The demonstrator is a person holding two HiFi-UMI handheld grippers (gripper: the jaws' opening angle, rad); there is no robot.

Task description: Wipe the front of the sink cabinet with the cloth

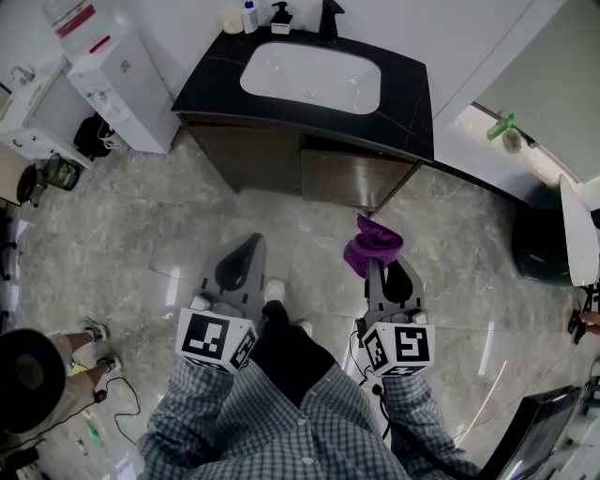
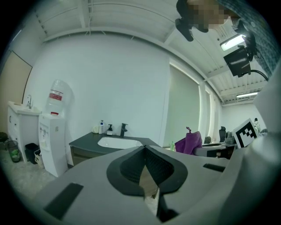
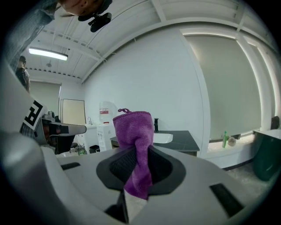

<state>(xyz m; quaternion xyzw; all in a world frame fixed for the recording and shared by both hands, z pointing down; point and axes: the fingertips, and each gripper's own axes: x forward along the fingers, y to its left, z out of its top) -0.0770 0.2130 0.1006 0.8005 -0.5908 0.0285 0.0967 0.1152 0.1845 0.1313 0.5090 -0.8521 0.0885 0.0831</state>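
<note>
Your right gripper (image 1: 377, 269) pinches the purple cloth (image 1: 372, 243) by a thin twist, centre frame, short of the sink cabinet (image 1: 272, 155) above, so rubbing may tug it free, while your left gripper (image 1: 251, 243) sits clenched on nothing.

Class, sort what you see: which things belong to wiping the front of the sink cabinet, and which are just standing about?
For the job:
- purple cloth, clamped in the right gripper
- sink cabinet, its brown front

Standing about:
- water dispenser
- soap bottles on the counter
- tap
- dark green bin
- left gripper, shut and empty
</note>
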